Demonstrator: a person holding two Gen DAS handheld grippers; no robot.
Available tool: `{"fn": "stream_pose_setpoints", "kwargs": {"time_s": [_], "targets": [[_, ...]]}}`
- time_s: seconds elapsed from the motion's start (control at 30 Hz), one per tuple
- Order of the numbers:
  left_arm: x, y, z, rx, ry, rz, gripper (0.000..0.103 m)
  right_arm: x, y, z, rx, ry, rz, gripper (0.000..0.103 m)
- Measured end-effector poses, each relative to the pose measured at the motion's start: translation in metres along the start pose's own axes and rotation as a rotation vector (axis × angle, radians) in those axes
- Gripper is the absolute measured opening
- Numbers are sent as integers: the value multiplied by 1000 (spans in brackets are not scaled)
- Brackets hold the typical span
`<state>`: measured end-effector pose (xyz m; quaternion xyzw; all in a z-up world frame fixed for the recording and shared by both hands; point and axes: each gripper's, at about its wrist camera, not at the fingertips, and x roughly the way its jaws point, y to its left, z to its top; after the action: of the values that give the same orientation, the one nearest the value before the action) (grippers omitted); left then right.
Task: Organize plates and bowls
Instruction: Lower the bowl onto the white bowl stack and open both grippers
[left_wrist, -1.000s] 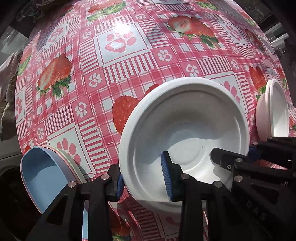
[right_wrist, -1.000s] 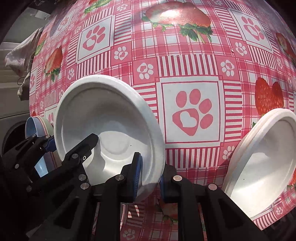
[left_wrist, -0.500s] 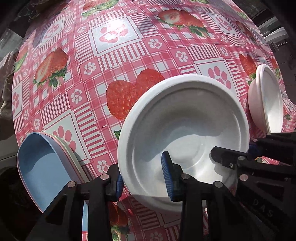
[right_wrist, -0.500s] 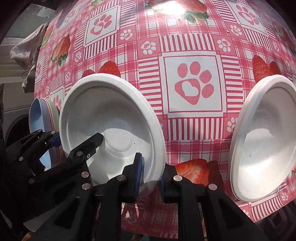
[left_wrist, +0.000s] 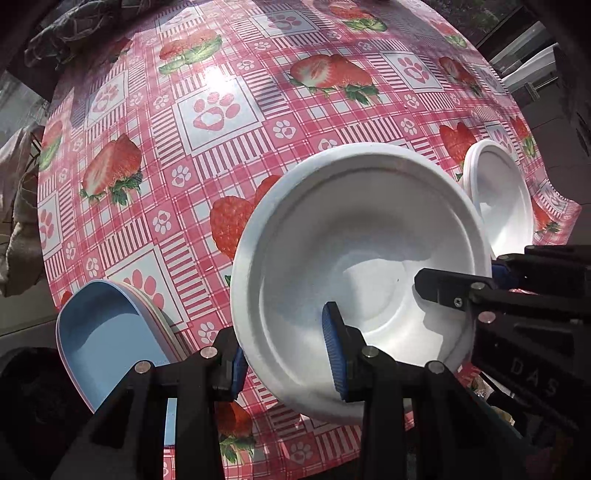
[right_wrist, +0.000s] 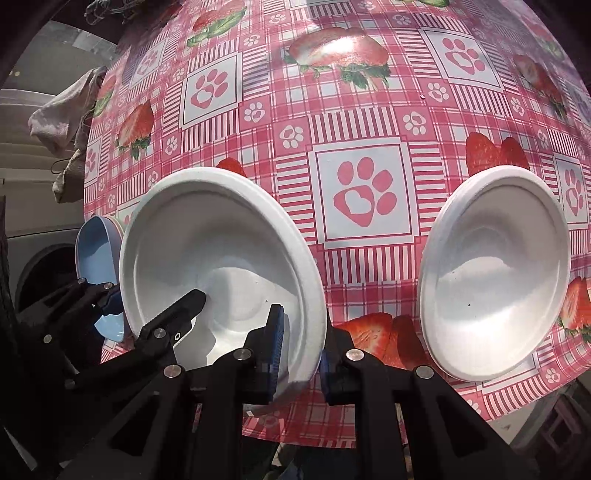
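Observation:
A white foam bowl (left_wrist: 354, 266) is held above the table by both grippers. My left gripper (left_wrist: 288, 365) has its jaws wide apart around the bowl's left rim, one pad inside and one outside, with gaps showing. My right gripper (right_wrist: 299, 350) is shut on the bowl's right rim (right_wrist: 310, 295). A stack of white foam bowls (right_wrist: 495, 273) stands at the right on the table; it also shows in the left wrist view (left_wrist: 502, 199). A stack of blue and pastel plates (left_wrist: 110, 332) lies at the left table edge.
The table wears a pink checked cloth with strawberries and paw prints (left_wrist: 221, 110). Crumpled cloth (right_wrist: 62, 118) hangs off the left side. The near table edge runs just under both grippers.
The held bowl and both grippers have drawn back and risen; more of the table and the whole white stack at the right now show.

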<state>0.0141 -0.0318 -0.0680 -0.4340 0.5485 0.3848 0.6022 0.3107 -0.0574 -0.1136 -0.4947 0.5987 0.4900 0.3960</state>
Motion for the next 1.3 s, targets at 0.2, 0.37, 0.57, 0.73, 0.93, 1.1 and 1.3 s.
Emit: {"fn": "stream_pose_setpoints", "kwargs": {"time_s": [0.2, 0.37, 0.57, 0.73, 0.93, 1.1, 1.3], "targets": [[-17, -25, 35, 68, -32, -18, 39, -24, -21, 2, 62, -59, -2, 19], [-22, -54, 58, 156, -65, -45, 43, -41, -53, 5, 158, -104, -1, 19], [-21, -102, 80, 273, -90, -65, 45, -59, -98, -6, 296, -155, 8, 21], [-13, -134, 89, 335, -71, -77, 45, -66, -132, -13, 395, -176, 10, 21], [1, -161, 96, 385, -41, -79, 45, -68, -164, -24, 478, -177, 12, 21], [10, -172, 102, 391, -24, -79, 45, -63, -179, -25, 502, -165, 5, 21], [13, -175, 106, 382, -36, -93, 54, -58, -193, -24, 525, -156, 12, 21]]}}
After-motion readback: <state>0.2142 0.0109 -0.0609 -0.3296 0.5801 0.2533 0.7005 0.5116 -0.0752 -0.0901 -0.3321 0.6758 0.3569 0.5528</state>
